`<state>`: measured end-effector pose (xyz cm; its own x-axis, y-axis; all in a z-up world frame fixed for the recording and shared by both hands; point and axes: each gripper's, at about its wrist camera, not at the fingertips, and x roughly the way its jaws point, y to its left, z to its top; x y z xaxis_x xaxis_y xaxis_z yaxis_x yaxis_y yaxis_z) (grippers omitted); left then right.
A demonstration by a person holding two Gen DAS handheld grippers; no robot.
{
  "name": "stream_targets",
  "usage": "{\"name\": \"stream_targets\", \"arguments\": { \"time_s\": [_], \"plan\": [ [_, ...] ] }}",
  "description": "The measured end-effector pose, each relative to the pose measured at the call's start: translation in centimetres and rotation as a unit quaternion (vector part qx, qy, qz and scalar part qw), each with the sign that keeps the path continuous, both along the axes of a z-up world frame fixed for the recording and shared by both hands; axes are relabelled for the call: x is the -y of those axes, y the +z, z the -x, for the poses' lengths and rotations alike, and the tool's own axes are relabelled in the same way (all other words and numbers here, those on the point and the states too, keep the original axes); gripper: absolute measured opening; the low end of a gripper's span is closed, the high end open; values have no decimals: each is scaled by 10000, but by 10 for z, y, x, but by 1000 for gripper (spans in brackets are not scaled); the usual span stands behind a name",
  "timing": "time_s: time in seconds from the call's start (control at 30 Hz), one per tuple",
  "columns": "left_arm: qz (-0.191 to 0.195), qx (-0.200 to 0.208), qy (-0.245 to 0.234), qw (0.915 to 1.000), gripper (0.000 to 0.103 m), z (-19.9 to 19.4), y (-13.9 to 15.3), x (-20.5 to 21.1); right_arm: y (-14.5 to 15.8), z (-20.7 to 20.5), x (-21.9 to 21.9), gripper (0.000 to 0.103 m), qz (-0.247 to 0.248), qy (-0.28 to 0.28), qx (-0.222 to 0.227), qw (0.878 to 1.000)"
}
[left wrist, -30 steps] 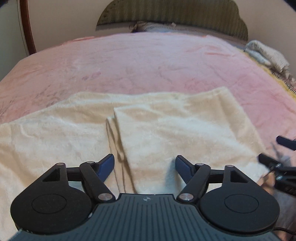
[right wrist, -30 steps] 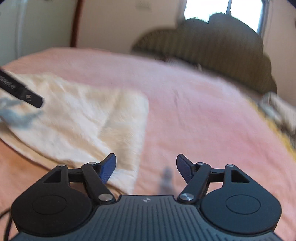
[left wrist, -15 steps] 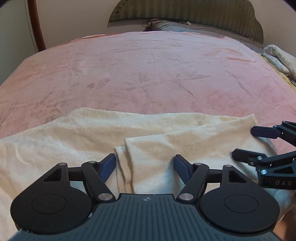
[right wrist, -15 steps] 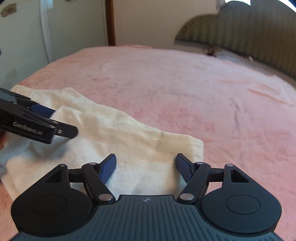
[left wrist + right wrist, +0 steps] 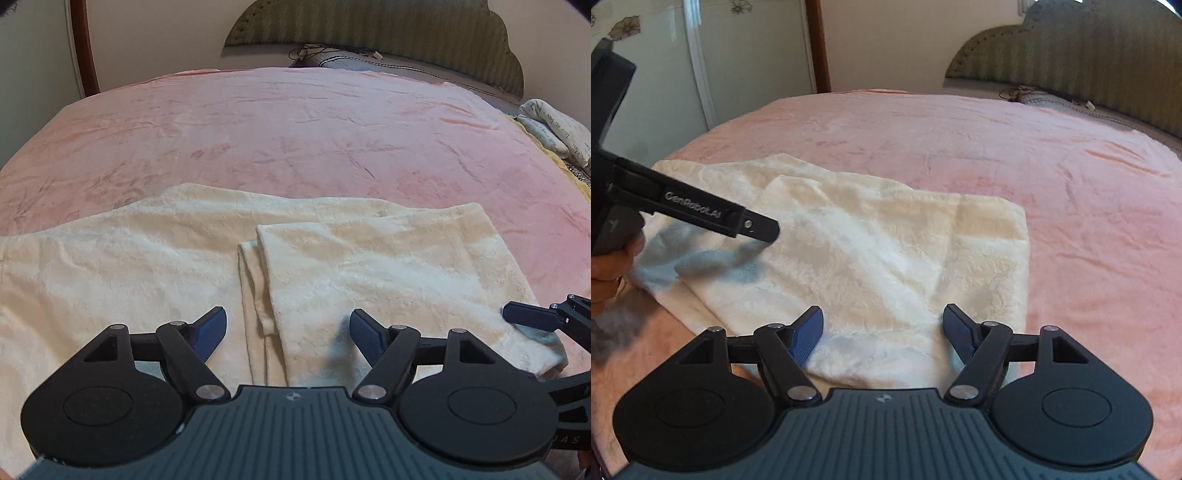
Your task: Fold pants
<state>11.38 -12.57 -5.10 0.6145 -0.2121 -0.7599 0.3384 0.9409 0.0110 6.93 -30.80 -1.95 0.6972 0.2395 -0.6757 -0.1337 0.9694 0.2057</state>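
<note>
Both your grippers, left gripper [image 5: 288, 332] and right gripper [image 5: 882, 328], were spread wide, holding nothing. Pants [image 5: 369, 273] lay part-folded on the pink bedspread [image 5: 295, 129]. Risk: pinching only the plush top layer [image 5: 886, 258] would've dragged the fold crooked.

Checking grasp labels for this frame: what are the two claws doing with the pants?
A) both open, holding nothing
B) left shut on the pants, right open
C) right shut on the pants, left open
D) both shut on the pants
A: the left claw and right claw both show spread fingers, with the cream pants lying flat on the bed ungripped.
</note>
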Motion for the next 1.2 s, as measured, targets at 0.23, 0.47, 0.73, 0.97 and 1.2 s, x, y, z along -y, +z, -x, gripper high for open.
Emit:
{"name": "stream_targets", "arguments": {
  "time_s": [0.23,0.47,0.73,0.97,1.2],
  "plan": [
    [-48,36,91,9999,79,6,-1,-4,20,9,-8,72,-41,-46,337,9994],
    [-240,181,43,9995,88,10,-10,-2,-3,7,-7,75,-196,-147,139,9996],
    [-259,236,85,9993,97,10,-16,-5,-13,17,-12,86,-205,-178,497,9984],
    [-278,269,86,9992,98,11,-17,-5,-15,21,-10,95,-318,-81,590,9977],
    [-303,255,49,9992,99,13,-17,-8,-15,21,-10,99,-372,-75,597,9975]
  ]
}}
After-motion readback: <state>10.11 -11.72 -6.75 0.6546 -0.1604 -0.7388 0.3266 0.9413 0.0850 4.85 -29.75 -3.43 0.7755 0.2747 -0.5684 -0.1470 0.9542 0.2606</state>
